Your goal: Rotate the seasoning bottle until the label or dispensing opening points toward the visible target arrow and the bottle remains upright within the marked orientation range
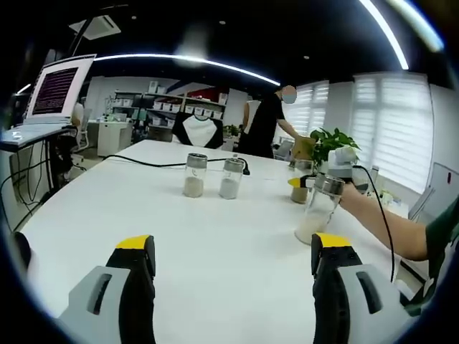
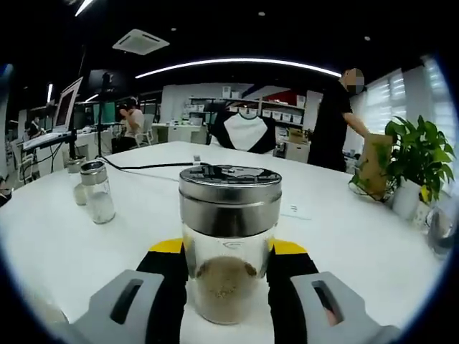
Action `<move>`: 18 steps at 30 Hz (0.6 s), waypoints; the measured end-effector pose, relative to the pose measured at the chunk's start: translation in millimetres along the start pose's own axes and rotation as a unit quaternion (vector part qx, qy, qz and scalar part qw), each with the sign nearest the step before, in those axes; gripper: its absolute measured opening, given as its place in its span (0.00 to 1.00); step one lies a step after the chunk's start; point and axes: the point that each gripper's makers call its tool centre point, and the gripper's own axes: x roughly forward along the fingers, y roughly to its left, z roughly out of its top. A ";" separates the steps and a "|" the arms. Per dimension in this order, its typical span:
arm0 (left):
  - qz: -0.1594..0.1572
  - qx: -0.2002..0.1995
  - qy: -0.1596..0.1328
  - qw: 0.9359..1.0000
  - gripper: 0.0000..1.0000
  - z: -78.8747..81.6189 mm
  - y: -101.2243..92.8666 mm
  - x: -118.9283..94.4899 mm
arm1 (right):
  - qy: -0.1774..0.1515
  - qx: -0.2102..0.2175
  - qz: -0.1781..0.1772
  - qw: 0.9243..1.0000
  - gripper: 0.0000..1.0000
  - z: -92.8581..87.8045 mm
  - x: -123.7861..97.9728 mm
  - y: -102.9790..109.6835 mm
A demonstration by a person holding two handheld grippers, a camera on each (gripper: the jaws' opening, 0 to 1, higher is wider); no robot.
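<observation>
Seasoning bottle (image 2: 229,244): we see it upright on the desk (image 2: 358,236), between our right gripper (image 2: 231,269) jaws.
Right gripper: pinching the bottle's glass.
Left gripper (image 1: 233,265): spread, holding nothing.

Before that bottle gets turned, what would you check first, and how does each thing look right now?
1. Right gripper around the seasoning bottle: ok, jaws close on both sides of the glass.
2. Bottle upright: ok in the right gripper view; it looks tilted in the left gripper view, possibly lens distortion.
3. Lid on: ok.
4. Target arrow or range mark on the table: cannot tell, none visible.
5. Left gripper out of the way: ok, open and holding nothing.
6. Two other bottles clear of the turn: ok, standing well apart.
</observation>
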 end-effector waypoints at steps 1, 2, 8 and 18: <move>-0.003 0.000 0.000 1.000 0.95 0.0 -1.7 1.0 | 0.002 0.002 0.001 1.000 0.41 -1.3 -1.3 0.2; -0.004 0.001 0.000 1.000 0.95 0.0 -2.7 1.6 | 0.000 0.006 0.001 1.000 0.41 -1.9 -3.4 -0.3; -0.007 0.001 0.004 1.000 0.95 -2.1 -4.5 3.2 | -0.005 0.001 0.002 1.000 0.41 -5.7 -20.4 4.1; -0.008 0.002 0.004 1.000 0.95 -1.5 -5.7 2.3 | -0.015 0.010 0.014 1.000 0.41 -11.7 -55.8 18.7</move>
